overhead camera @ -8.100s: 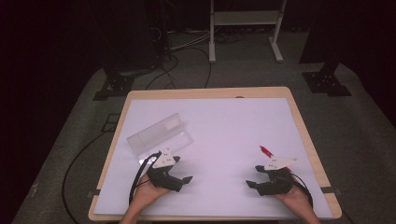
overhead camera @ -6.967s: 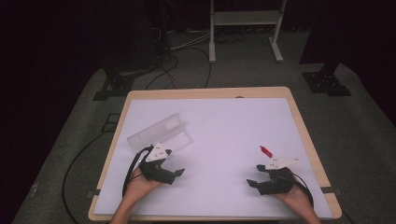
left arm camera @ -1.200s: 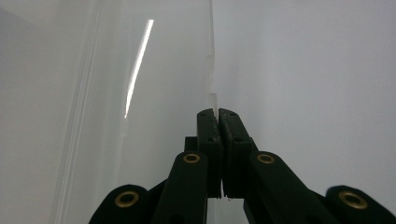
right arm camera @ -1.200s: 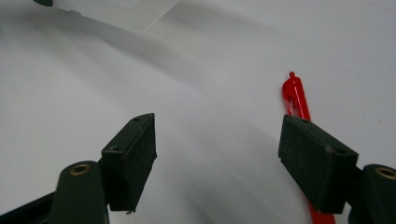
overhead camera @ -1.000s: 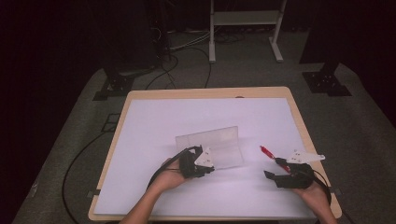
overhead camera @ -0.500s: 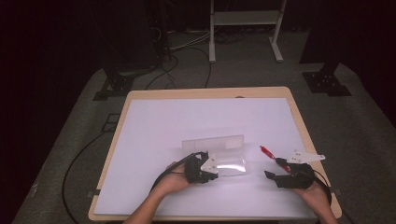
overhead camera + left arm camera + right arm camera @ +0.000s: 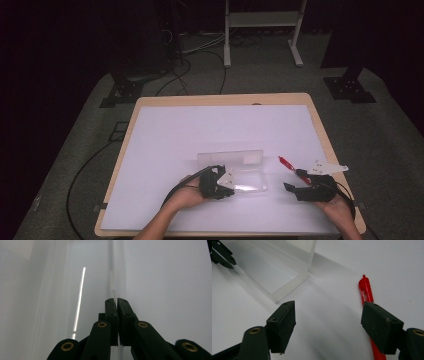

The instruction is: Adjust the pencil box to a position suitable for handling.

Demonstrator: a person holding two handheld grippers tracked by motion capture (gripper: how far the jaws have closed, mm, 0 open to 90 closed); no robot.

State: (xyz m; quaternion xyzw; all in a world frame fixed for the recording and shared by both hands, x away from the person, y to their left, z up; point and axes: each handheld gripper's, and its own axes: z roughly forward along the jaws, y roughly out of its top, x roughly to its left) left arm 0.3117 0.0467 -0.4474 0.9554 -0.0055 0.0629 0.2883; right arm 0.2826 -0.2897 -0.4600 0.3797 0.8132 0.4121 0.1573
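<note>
Lying lengthwise across the table, clear box (image 7: 239,172), left gripper (image 7: 223,184) pinching its wall, right gripper (image 7: 292,188) spread.

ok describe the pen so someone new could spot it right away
Start at the white table and go to its near right part, where the open right claw rests. The pen lies flat beside that claw, right of the clear box. It is the one red thing there.
</note>
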